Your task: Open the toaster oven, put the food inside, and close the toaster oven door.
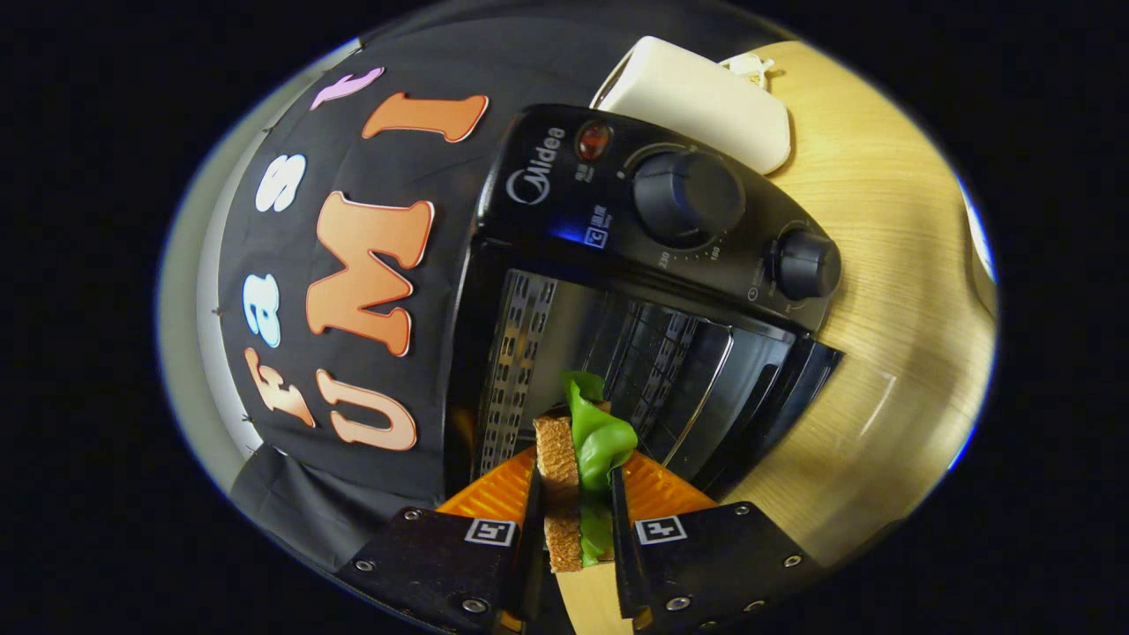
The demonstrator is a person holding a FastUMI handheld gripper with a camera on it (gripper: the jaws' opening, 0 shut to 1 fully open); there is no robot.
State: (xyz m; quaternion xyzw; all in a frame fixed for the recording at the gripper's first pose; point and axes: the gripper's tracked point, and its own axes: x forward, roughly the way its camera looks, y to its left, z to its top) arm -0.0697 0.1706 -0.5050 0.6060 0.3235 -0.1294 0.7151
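A black toaster oven (653,238) stands on the wooden table, seen rolled sideways, with its door (776,414) swung open and the metal cavity (600,353) exposed. Two black knobs (688,196) sit on its control panel beside a red lamp. My gripper (575,494) is shut on a sandwich (578,450) of brown bread and green lettuce, held edge-on between both fingers. The sandwich's front end is just at the mouth of the cavity, ahead of the fingertips.
A cream-white appliance (706,101) rests on the light wooden table (882,265) behind the oven. The black cloth wall (353,265) runs along the oven's other side. Bare tabletop lies beyond the open door.
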